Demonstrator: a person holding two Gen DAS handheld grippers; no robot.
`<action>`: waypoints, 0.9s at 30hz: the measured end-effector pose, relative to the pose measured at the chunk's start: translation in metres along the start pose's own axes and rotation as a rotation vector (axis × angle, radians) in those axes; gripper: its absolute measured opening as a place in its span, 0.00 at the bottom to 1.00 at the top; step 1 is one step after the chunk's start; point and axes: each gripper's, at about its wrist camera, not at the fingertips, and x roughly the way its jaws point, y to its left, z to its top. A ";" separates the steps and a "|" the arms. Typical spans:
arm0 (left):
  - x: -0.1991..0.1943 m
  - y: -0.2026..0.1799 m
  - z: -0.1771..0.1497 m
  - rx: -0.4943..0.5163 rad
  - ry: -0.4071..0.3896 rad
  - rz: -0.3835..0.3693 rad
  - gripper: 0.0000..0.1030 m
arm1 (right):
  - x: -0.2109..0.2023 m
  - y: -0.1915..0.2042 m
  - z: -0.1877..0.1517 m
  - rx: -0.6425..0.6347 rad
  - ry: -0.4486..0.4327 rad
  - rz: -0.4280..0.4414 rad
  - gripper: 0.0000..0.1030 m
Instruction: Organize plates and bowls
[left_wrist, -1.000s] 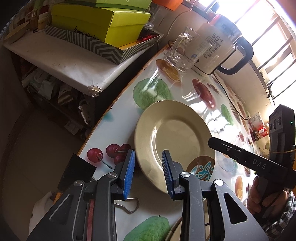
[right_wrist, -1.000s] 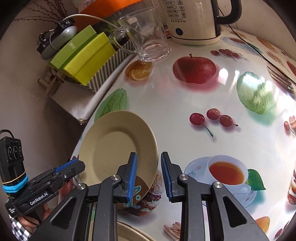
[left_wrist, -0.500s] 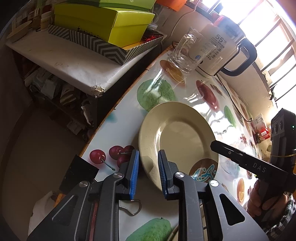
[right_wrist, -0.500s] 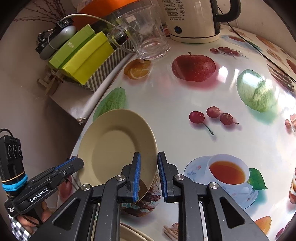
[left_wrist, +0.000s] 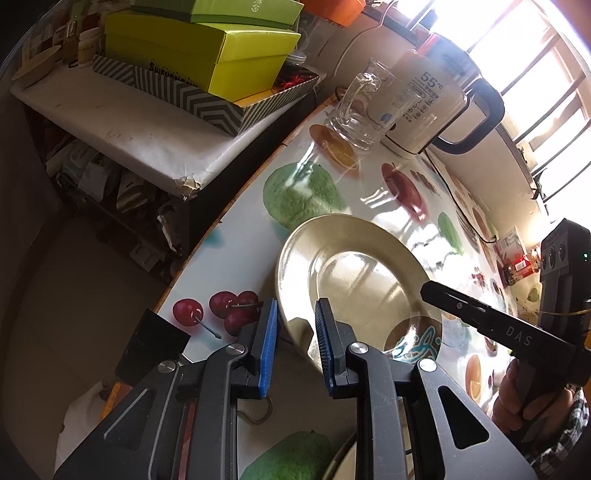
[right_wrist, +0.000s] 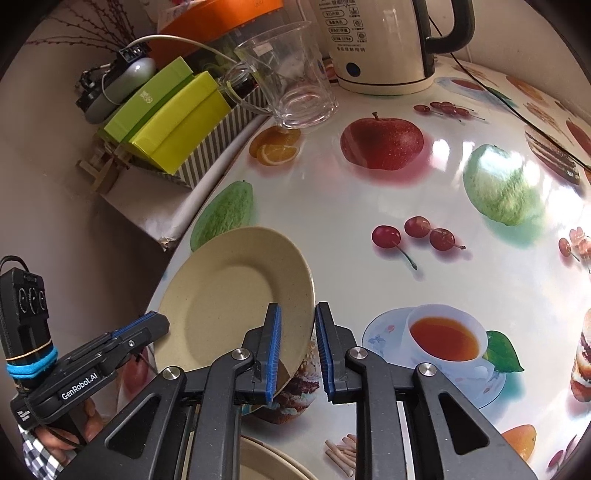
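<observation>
A beige plate (left_wrist: 354, 280) is held tilted above the fruit-print table; it also shows in the right wrist view (right_wrist: 236, 306). My left gripper (left_wrist: 293, 341) has its blue pads around the plate's near-left rim. My right gripper (right_wrist: 297, 345) has its pads around the plate's right rim, which rises off the table. Both pairs of jaws stand narrowly apart with the rim between them. The rim of another beige dish (right_wrist: 273, 458) shows below the right gripper.
A clear glass mug (left_wrist: 360, 110) and a white electric kettle (left_wrist: 432, 99) stand at the table's far end. Green boxes in a striped tray (left_wrist: 207, 77) sit on a side shelf left of the table. The table edge (left_wrist: 207, 240) runs close on the left.
Both grippers closed in on the plate's rim. The plate's right side has lifted and tilted off the table.
</observation>
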 end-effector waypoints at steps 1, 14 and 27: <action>-0.001 -0.001 0.000 0.005 -0.003 0.001 0.21 | -0.002 0.000 0.000 -0.001 -0.003 0.001 0.18; -0.012 -0.015 -0.007 0.032 -0.015 -0.001 0.21 | -0.019 -0.005 -0.014 0.005 -0.023 0.008 0.18; -0.029 -0.027 -0.021 0.050 -0.036 -0.022 0.21 | -0.047 -0.004 -0.034 0.011 -0.067 0.021 0.18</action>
